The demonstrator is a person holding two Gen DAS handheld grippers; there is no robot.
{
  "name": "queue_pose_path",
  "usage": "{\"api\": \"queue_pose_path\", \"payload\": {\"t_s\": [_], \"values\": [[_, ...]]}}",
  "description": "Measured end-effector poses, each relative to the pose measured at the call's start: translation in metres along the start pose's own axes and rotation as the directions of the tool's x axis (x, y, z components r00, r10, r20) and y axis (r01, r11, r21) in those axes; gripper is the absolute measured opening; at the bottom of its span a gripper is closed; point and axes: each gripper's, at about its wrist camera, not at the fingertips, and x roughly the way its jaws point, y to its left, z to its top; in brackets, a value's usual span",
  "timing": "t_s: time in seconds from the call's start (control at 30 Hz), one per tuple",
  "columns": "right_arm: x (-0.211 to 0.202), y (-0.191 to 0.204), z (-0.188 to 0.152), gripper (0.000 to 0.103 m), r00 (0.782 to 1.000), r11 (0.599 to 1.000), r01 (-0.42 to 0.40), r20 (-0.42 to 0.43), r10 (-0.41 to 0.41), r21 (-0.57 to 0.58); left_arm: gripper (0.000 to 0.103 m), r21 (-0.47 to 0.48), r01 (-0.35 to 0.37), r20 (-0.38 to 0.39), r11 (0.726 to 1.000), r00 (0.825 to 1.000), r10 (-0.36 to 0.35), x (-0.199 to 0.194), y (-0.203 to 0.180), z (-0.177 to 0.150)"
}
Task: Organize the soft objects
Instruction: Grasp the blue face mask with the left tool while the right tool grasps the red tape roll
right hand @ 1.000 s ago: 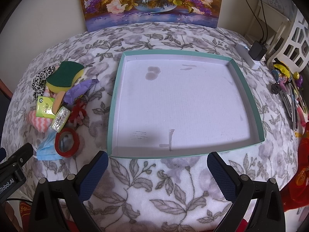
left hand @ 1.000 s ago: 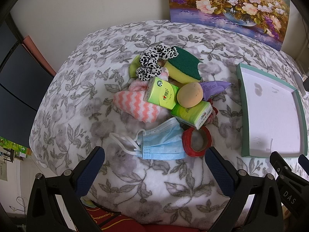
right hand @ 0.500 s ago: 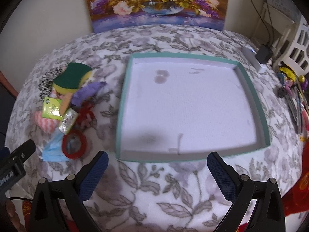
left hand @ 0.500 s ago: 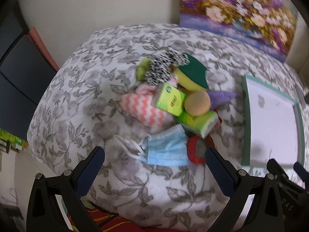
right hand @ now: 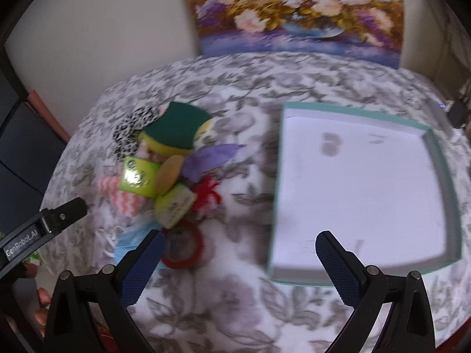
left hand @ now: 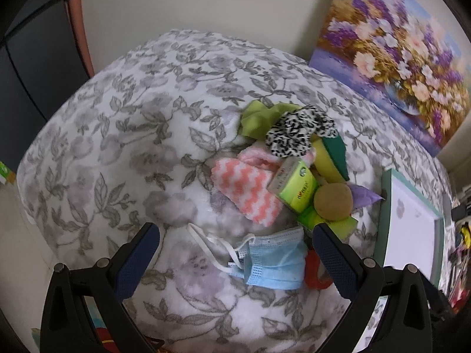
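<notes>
Nothing sorted yet: white tray bare, soft pile heaped near blanket's left edge. Left gripper, right gripper spread wide, nothing held.

Left half of the floral blanket bare from the wall to the near edge: open approach from that side. Pile crowds the middle: face mask nearest, its ear loops trailing left onto bare blanket; red tape ring just beside it. Behind these, striped pink cloth, green tissue pack, round tan sponge, green-yellow scouring sponge, spotted scrunchie, all touching or overlapping; no gap between them. Strip of bare blanket separates pile from teal tray. Tray floor unoccupied, low rim all round. Painting against the wall closes the far side.
</notes>
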Motion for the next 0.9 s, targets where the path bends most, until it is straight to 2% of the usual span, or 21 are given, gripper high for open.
{"api": "queue_pose_path", "payload": {"t_s": [0.13, 0.23, 0.43, 0.53, 0.6, 0.7, 0.77, 0.83, 0.9], "values": [[0.019, 0.014, 0.002, 0.103, 0.999, 0.999, 0.002, -0.051, -0.004, -0.045, 0.103, -0.011, 0.024, -0.027, 1.0, 0.999, -0.024, 0.014, 0.005, -0.002], [0.032, 0.027, -0.001, 0.103, 0.996, 0.996, -0.027, -0.092, 0.02, -0.081, 0.103, -0.002, 0.038, -0.07, 0.999, 0.997, -0.038, 0.026, 0.004, -0.005], [0.052, 0.043, -0.009, 0.103, 0.988, 0.988, -0.045, -0.152, 0.022, -0.148, 0.103, -0.043, 0.052, -0.205, 0.998, 0.977, -0.06, 0.051, 0.007, -0.01], [0.063, 0.048, -0.01, 0.103, 0.984, 0.986, -0.04, -0.176, 0.01, -0.163, 0.103, -0.055, 0.031, -0.219, 0.998, 0.975, -0.042, 0.055, 0.011, -0.013], [0.069, 0.048, -0.009, 0.103, 0.982, 0.985, -0.034, -0.188, 0.002, -0.169, 0.103, -0.057, 0.044, -0.231, 0.997, 0.971, -0.056, 0.058, 0.011, -0.015], [0.074, 0.052, -0.012, 0.097, 0.98, 0.982, -0.037, -0.198, 0.0, -0.184, 0.102, -0.057, 0.064, -0.263, 0.996, 0.962, -0.077, 0.066, 0.01, -0.019], [0.076, 0.055, -0.015, 0.092, 0.979, 0.98, -0.044, -0.205, 0.004, -0.193, 0.097, -0.059, 0.072, -0.288, 0.996, 0.954, -0.086, 0.072, 0.01, -0.023], [0.08, 0.057, -0.017, 0.086, 0.977, 0.979, -0.046, -0.214, 0.002, -0.201, 0.086, -0.059, 0.078, -0.306, 0.995, 0.948, -0.092, 0.078, 0.01, -0.026], [0.083, 0.059, -0.018, 0.082, 0.975, 0.979, -0.059, -0.222, 0.014, -0.197, 0.082, -0.072, 0.092, -0.328, 0.993, 0.938, -0.111, 0.086, 0.01, -0.028]]}}
